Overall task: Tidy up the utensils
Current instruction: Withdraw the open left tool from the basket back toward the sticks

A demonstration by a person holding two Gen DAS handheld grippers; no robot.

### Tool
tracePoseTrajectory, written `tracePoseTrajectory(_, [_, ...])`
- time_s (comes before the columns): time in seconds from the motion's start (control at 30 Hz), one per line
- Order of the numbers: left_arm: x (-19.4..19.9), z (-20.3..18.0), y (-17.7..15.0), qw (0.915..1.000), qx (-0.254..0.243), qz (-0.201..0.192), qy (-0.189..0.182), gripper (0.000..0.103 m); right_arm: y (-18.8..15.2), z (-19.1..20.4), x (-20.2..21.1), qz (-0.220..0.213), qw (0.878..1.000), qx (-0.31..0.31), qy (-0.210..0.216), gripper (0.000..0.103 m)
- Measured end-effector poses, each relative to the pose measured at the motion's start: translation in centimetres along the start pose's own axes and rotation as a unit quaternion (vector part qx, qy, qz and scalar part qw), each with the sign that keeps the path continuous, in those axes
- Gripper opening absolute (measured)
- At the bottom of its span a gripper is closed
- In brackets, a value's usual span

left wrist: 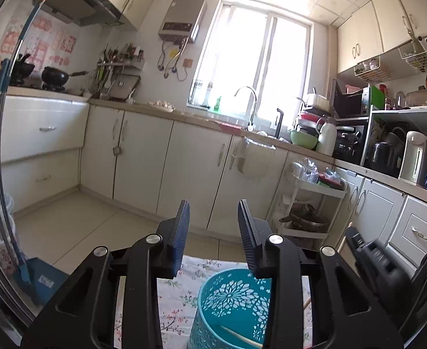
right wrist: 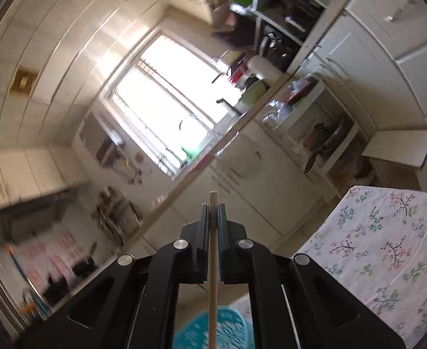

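Black linkage of the right gripper [right wrist: 212,212] fills the near view; its fingers press narrow on a wooden chopstick [right wrist: 212,261], which runs lengthwise between the pads, tip poking just beyond them. Below the fingers sits a teal cutout utensil holder [right wrist: 228,331], blurred, on a floral tablecloth [right wrist: 387,247]. Left gripper [left wrist: 213,232] hangs with fingers wide, holding nothing, above the same holder [left wrist: 230,305]; a pale stick already rests inside. Judgement: the chopstick is light, stiff and smooth, liable to pivot or slide; a mid-shaft hold suits it.
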State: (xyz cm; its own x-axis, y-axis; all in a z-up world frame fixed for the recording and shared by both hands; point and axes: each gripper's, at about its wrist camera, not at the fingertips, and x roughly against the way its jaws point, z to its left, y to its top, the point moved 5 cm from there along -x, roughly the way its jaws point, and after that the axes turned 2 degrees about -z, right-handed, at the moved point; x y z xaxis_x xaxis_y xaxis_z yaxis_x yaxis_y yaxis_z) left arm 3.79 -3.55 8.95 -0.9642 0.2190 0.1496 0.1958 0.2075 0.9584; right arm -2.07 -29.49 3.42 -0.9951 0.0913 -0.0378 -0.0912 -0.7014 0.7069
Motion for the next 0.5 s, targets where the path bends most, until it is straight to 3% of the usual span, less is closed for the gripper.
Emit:
tracePoseTrajectory(0.2, [0.0,0.2,-0.5,0.9999,-0.01,0.013,0.003,0.033,-3.9,0.9,0.5,0.071,0.993,0.094,0.017,0.009])
tracePoseTrajectory(0.33, [0.1,1.0,-1.4,0.9992,-0.011,0.038,0.01,0.034,-6.5,1.9,2.8,0.117,0.978,0.17,0.025,0.026])
tracePoseTrajectory(0.43, [0.3,2.3,-2.4,0.9971,-0.015,0.07,0.025,0.037,-7.4,2.3,4.6,0.154,0.966,0.207,0.018,0.03])
tracePoseTrajectory(0.5, [0.6,3.5,-3.2,0.9948,-0.018,0.093,0.037,0.041,-8.5,2.0,5.8,0.197,0.952,0.236,0.001,0.03])
